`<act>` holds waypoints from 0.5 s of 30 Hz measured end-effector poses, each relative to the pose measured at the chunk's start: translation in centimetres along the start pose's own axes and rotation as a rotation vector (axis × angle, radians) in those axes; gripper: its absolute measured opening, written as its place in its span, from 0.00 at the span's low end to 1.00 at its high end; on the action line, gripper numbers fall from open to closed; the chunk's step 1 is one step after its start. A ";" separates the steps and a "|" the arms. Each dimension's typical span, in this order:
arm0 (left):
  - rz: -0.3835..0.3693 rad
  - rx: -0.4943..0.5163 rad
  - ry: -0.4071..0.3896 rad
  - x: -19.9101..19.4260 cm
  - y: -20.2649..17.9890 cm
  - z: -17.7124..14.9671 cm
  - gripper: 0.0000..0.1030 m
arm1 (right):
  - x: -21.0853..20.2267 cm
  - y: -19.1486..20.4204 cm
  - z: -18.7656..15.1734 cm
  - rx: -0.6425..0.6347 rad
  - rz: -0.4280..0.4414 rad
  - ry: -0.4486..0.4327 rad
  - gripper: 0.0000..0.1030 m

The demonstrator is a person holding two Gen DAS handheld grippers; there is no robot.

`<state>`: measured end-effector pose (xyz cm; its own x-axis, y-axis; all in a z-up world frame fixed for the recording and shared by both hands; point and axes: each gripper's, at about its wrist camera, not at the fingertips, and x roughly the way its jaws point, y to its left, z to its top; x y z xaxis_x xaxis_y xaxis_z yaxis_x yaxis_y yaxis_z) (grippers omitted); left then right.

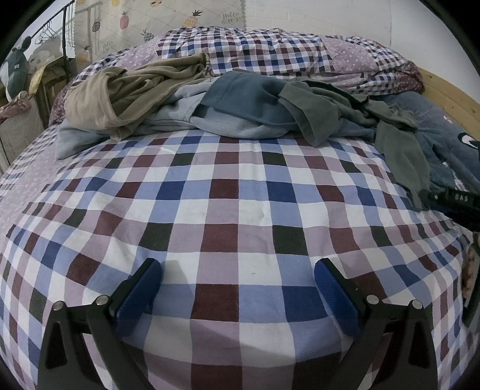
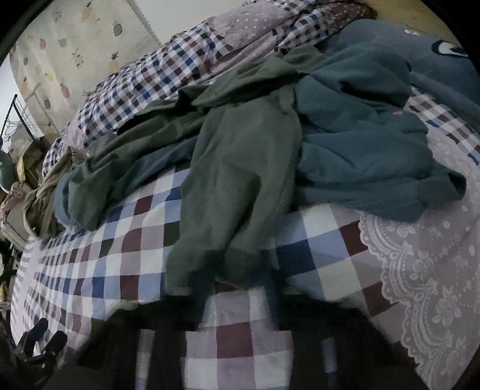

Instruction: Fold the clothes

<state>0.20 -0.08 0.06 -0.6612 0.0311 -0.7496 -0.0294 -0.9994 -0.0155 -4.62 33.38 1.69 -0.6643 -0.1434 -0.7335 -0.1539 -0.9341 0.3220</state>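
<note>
A pile of clothes lies across the far side of the bed: a khaki garment [image 1: 120, 99], a teal-blue garment [image 1: 243, 102], a grey-green garment [image 1: 327, 111] [image 2: 240, 186] and a dark blue fleece [image 1: 444, 135] [image 2: 360, 156]. My left gripper [image 1: 237, 270] [image 2: 42, 339] stands open low over the bare checked sheet [image 1: 228, 192], well short of the pile. My right gripper [image 2: 237, 285] [image 1: 450, 199] is blurred. Its dark fingers [image 2: 204, 294] stand apart at the grey-green garment's near hem, with sheet showing between them.
A rolled checked quilt [image 1: 270, 51] lies behind the pile. A wooden bed frame [image 1: 444, 90] runs at the right. A pineapple-print curtain [image 1: 144, 24] and a clothes rack [image 1: 54, 33] stand at the far left. A lace-patterned sheet part [image 2: 426, 270] lies to the right.
</note>
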 end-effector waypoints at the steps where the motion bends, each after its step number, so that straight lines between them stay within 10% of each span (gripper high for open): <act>1: -0.002 -0.001 0.000 0.0 0.0 0.0 1.00 | -0.5 -0.3 0.0 0.007 0.000 -0.011 0.06; 15: -0.031 -0.014 -0.006 -0.3 0.2 0.0 1.00 | -16.3 -10.1 0.8 0.213 -0.220 -0.349 0.04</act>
<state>0.42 -0.28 0.30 -0.6648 0.0617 -0.7445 -0.0391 -0.9981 -0.0478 7.12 45.44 10.87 -0.7999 0.2036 -0.5645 -0.4416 -0.8367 0.3241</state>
